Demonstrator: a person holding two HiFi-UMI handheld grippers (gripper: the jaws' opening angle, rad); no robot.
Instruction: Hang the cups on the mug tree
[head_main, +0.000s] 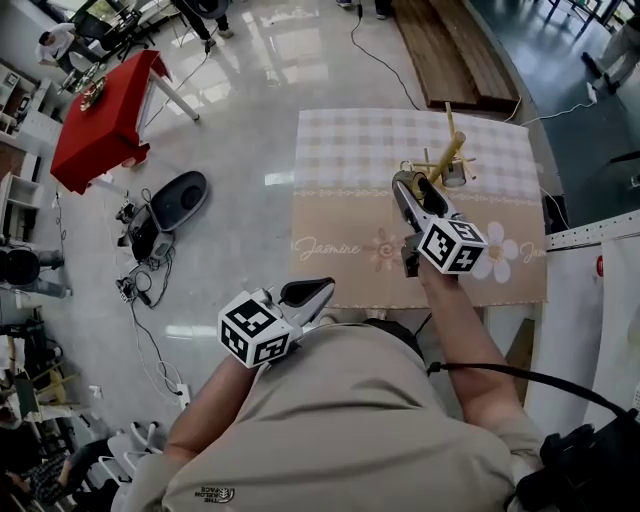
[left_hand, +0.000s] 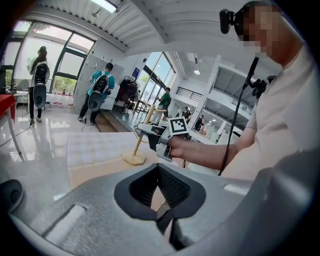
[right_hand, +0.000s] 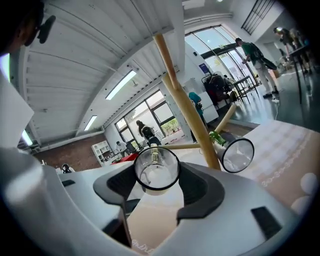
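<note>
Right tool (right_hand: 159, 179) clamps 1 cup (right_hand: 157, 167); a peg (right_hand: 182, 147) of the mug tree (right_hand: 192, 120) sits just beyond at 1 o'clock. Left tool (left_hand: 160, 184) is closed and empty.

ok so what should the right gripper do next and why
Probably ease the right gripper forward toward the bare peg: its jaws grip a glass cup just before that peg, while another cup already hangs on the mug tree.

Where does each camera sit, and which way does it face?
Head view: on the head, looking down at the table, torso and forearms.
Left gripper view: rides the left gripper, facing the right gripper and its arm.
Right gripper view: faces the mug tree, glass cup between its fingers.
Shared: all show the mug tree.
</note>
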